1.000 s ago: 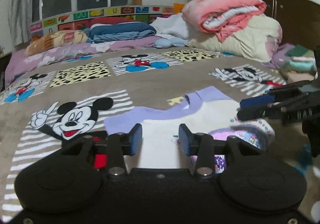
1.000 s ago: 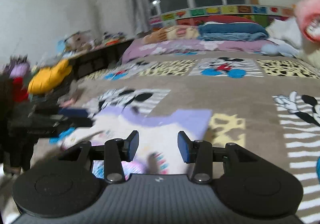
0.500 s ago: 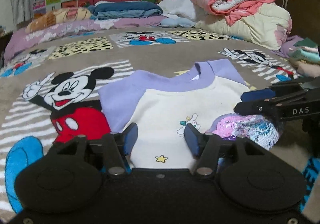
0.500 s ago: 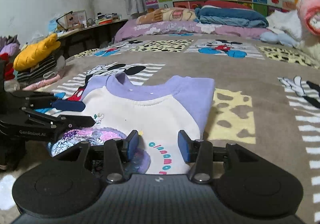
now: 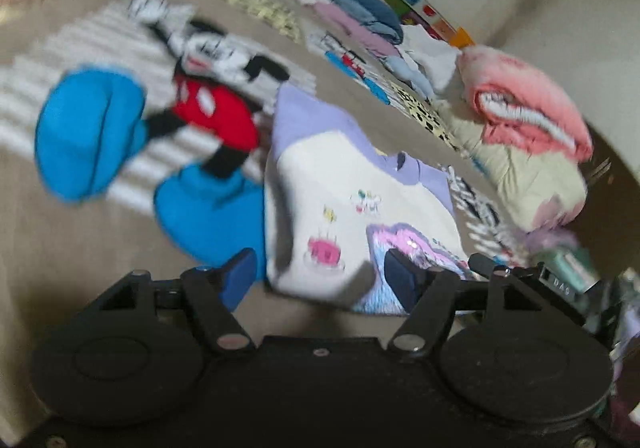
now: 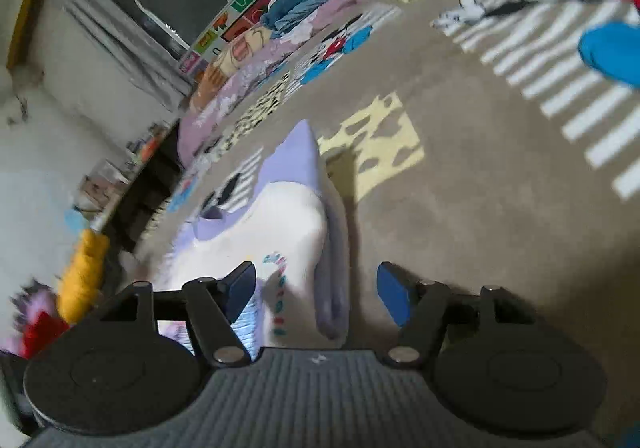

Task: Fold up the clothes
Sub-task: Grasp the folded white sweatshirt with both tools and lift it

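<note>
While both views are tilted and blurred, one folded sweatshirt (image 5: 344, 183), cream with lilac shoulders and a sequin patch, lies on the brown Mickey-print blanket (image 6: 472, 183). Bare blanket stretches open to its right side in the right wrist view. The left gripper (image 5: 320, 280) is spread wide, its near hem corner lying between the two blue pads (image 5: 240, 276), which do not pinch it. The right gripper (image 6: 316, 288) is also spread wide, straddling the sweatshirt's (image 6: 288, 224) thick folded right edge, holding nothing. One rolled pink quilt (image 5: 532, 107) sits on a cream one at the far side.
</note>
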Action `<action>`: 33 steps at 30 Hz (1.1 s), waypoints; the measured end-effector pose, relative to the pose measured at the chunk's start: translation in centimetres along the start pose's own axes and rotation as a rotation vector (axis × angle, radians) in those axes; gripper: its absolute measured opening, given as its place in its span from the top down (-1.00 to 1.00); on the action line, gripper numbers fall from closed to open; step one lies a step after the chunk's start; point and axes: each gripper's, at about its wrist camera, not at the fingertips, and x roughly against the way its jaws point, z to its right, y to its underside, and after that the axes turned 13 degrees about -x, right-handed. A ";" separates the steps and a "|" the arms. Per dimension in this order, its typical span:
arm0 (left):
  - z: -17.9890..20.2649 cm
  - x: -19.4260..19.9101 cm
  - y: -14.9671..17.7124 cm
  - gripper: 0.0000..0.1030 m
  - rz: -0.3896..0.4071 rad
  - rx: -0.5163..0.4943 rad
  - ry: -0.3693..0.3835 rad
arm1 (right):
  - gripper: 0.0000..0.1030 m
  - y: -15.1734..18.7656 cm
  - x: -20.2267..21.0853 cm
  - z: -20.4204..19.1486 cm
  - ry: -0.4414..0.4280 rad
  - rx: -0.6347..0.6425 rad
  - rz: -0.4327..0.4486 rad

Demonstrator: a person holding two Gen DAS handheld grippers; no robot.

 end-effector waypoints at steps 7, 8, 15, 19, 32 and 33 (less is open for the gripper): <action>-0.1 -2.7 -1.5 -0.35 0.000 0.081 0.020 | -0.37 0.6 -1.9 -0.8 -0.007 0.051 -0.054; -0.1 -3.3 -2.0 -0.35 -0.002 0.091 0.020 | -0.36 0.3 -2.3 -0.7 -0.015 0.032 -0.047; 0.3 -6.5 -4.2 0.02 -0.013 0.135 0.018 | -0.36 -1.1 -5.8 -1.8 -0.010 0.070 -0.020; 0.1 -6.3 -3.7 0.37 0.005 0.215 0.035 | 0.40 -1.4 -6.3 -1.5 -0.056 0.004 -0.057; -1.0 9.3 -2.5 0.53 0.241 0.364 0.173 | 0.52 2.0 -1.2 -6.3 -0.315 -0.119 -0.102; -1.2 10.9 -2.6 0.53 0.261 0.370 0.169 | 0.52 2.6 -1.1 -7.3 -0.336 -0.116 -0.116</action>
